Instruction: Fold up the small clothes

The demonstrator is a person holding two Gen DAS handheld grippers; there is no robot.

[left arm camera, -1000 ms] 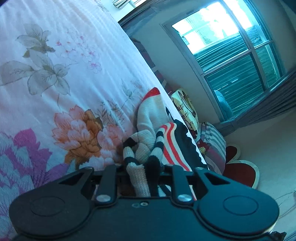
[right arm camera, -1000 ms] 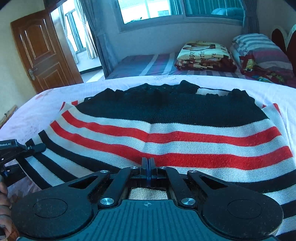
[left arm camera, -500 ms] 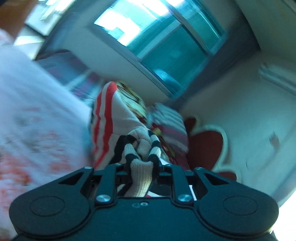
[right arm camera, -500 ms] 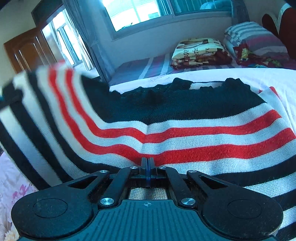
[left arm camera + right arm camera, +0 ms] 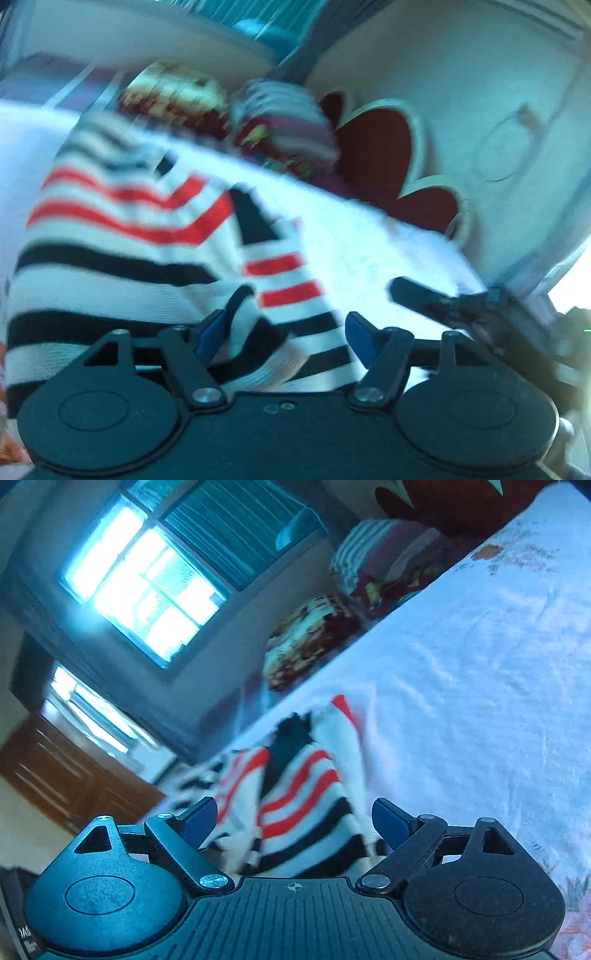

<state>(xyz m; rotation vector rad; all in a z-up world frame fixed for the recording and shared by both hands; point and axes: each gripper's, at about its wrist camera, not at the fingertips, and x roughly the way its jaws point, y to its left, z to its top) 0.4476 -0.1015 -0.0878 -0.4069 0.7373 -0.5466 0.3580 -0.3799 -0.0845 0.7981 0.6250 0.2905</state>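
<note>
Left wrist view: my left gripper (image 5: 284,326) gapes around the striped sweater (image 5: 122,258), released so its fold rests on the bed (image 5: 369,243); my right gripper (image 5: 293,816) likewise open.

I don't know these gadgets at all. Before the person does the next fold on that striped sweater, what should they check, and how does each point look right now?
1. Left gripper let go: ok, its jaws are spread, though the sweater lies between them.
2. Right gripper let go: ok, jaws spread with cloth between them.
3. Sweater on the bed: ok, it rests on the sheet.
4. Fold lies neat and flat: not ok, the cloth looks bunched by the right gripper.
5. Grippers clear of each other: cannot tell, the right one shows close by in the left view, blurred.
6. Edges lined up: cannot tell, too blurred.
</note>
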